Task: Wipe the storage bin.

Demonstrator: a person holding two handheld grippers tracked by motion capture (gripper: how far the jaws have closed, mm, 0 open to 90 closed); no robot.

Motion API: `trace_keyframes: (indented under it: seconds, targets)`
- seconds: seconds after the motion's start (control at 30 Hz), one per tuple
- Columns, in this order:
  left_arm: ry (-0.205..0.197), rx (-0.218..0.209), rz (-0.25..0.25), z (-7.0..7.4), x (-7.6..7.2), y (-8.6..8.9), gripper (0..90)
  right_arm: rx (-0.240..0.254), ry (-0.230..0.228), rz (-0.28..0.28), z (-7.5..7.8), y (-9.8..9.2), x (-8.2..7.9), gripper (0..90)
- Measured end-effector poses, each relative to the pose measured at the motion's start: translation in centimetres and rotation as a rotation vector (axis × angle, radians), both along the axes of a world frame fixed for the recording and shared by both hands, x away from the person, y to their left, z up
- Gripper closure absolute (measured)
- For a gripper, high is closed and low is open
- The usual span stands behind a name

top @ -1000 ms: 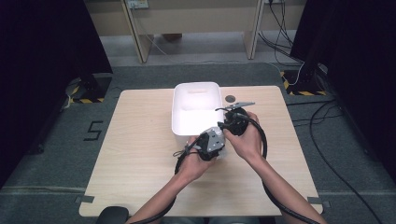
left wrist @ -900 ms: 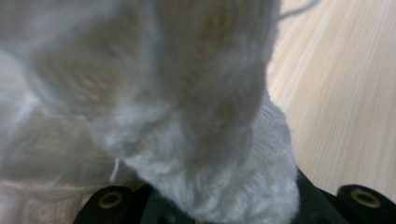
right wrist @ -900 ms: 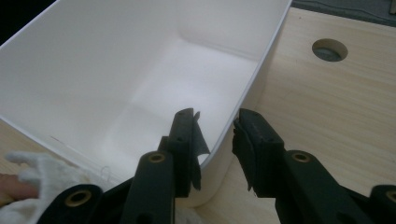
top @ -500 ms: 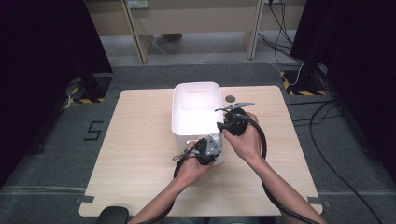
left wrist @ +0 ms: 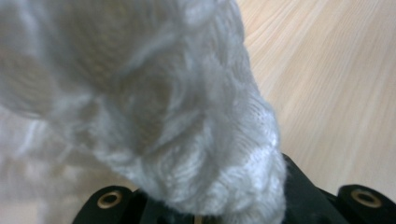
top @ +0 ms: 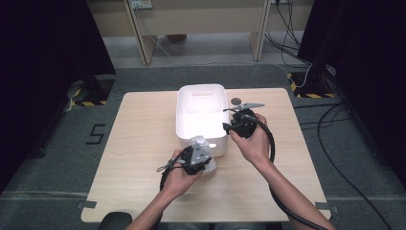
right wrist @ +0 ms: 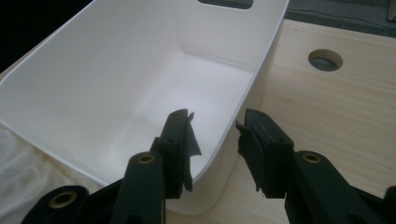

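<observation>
A white plastic bin (top: 201,91) stands at the middle of the wooden table (top: 143,143). My left gripper (top: 198,154) is just in front of the bin's near wall, shut on a white fuzzy knitted cloth (left wrist: 154,107) that bulges over its jaws and hides the pads. The cloth (top: 200,143) rests against the bin's front. My right gripper (right wrist: 217,135) is at the bin's near right corner, with its jaws on either side of the bin's right wall (right wrist: 252,88). These jaws have just been opening, and the pads stand off the wall.
A round cable hole (top: 236,101) lies in the tabletop right of the bin. In the right gripper view a bit of the white cloth (right wrist: 18,182) shows at the lower left. Bare tabletop lies to the left and right of the hands.
My left gripper has moved left and toward the person with the cloth in it. The right hand has stayed by the bin's right wall.
</observation>
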State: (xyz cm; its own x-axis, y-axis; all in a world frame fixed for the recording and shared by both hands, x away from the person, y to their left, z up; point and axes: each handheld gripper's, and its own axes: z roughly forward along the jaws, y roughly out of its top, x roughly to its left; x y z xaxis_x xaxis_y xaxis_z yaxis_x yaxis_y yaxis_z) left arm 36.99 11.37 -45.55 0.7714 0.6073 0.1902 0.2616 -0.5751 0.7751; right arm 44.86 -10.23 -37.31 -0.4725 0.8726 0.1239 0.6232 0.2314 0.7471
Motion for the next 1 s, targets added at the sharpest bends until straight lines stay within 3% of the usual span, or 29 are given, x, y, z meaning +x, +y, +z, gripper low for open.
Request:
trace_keyframes:
  seconds: [0.17, 0.3, 0.47, 0.67, 0.8, 1.0]
  targets:
    - [0.020, -0.037, 0.093, 0.1, -1.4, 4.7, 80.9, 0.010, -0.013, -0.005, 0.1, -0.1, -0.1, 66.1]
    - [0.018, -0.032, 0.178, 0.3, -2.5, 8.7, 80.9, 0.027, -0.037, -0.014, 0.8, -0.5, -0.4, 73.5]
    - [0.029, -0.018, 0.279, 0.2, -2.0, 12.5, 80.9, 0.005, -0.041, -0.047, 1.2, -1.7, -0.2, 80.0]
    - [0.050, -0.035, 0.311, 0.0, -0.1, 13.5, 80.7, -0.031, 0.031, -0.039, -0.7, -1.5, 0.0, 80.5]
    - [0.042, -0.022, 0.318, 0.2, 1.0, 13.3, 80.7, -0.054, 0.024, -0.019, -0.9, -0.8, -0.3, 81.5]
    - [0.055, -0.009, 0.331, -0.2, 1.5, 13.5, 80.5, -0.049, 0.044, 0.015, -0.9, -0.2, -0.6, 81.8]
